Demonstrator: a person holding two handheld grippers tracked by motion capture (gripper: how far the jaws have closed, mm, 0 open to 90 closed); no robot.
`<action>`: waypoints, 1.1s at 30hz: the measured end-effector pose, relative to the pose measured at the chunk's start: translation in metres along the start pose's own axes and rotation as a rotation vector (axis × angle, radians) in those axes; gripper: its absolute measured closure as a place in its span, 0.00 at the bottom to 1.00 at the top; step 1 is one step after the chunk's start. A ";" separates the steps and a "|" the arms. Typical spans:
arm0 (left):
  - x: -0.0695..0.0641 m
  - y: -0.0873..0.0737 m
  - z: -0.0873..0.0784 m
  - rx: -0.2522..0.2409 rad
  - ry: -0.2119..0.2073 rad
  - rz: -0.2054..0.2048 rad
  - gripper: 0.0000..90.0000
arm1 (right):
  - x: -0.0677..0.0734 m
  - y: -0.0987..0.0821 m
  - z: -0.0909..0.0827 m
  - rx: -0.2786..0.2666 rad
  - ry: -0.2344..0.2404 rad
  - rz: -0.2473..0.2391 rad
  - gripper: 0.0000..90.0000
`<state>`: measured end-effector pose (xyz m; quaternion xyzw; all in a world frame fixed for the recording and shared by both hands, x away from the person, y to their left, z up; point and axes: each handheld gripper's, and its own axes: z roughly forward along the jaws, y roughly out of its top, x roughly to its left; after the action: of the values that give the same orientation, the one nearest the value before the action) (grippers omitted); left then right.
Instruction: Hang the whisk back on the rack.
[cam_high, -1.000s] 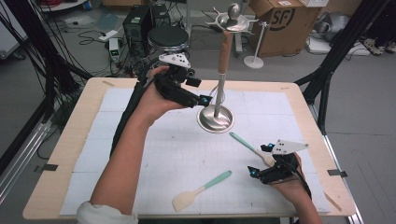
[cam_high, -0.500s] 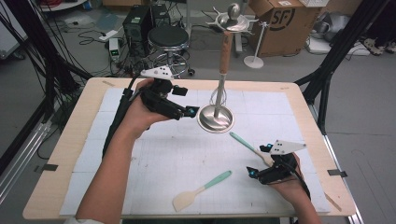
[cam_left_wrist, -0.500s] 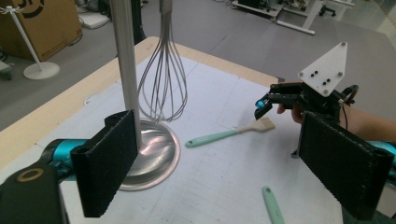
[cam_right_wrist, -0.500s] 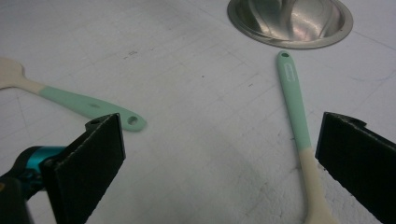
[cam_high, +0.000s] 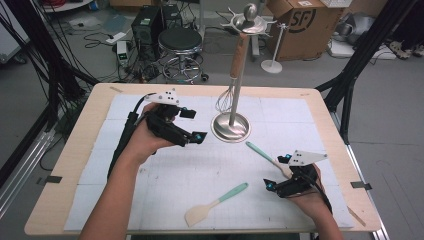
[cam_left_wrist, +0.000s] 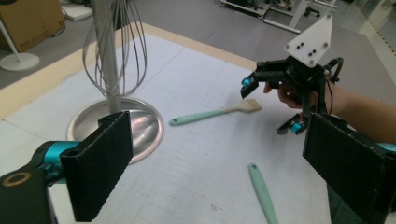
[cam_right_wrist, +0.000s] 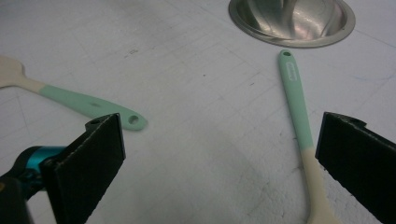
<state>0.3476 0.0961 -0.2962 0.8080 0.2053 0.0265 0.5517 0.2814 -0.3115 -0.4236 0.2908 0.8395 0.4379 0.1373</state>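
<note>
A wire whisk with a wooden handle hangs on a steel stand whose round base rests on the white mat. Left of that base, my left gripper is open; its jaws have just been opening and nothing is between them. In the left gripper view the whisk hangs beyond the left jaw. A mint-handled brush lies by my right gripper, which is open and empty just above the mat. Near the front edge lies a mint-handled spatula. In the right gripper view the brush lies at the right, the spatula at the left.
The white mat covers a wooden table. The stand's pole rises tall at the table's middle back. Behind the table are a stool, a cardboard box and cables on the floor.
My left gripper has drawn back from the whisk, going left, nearer and lower, with its jaws spreading wider. The whisk stays hanging on the stand. My right gripper has kept still.
</note>
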 end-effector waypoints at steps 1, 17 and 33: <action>0.000 -0.004 0.000 -0.002 -0.003 -0.002 0.10 | 0.000 0.000 0.000 0.000 0.002 0.002 0.00; -0.008 -0.060 0.002 0.012 0.026 -0.028 0.09 | 0.001 0.000 0.002 0.006 0.006 -0.001 0.00; -0.016 -0.101 -0.001 0.031 0.091 -0.063 0.08 | 0.001 0.000 0.002 0.006 -0.001 -0.005 0.00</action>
<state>0.3018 0.1223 -0.3833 0.8076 0.2559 0.0427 0.5295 0.2814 -0.3098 -0.4244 0.2894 0.8414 0.4350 0.1378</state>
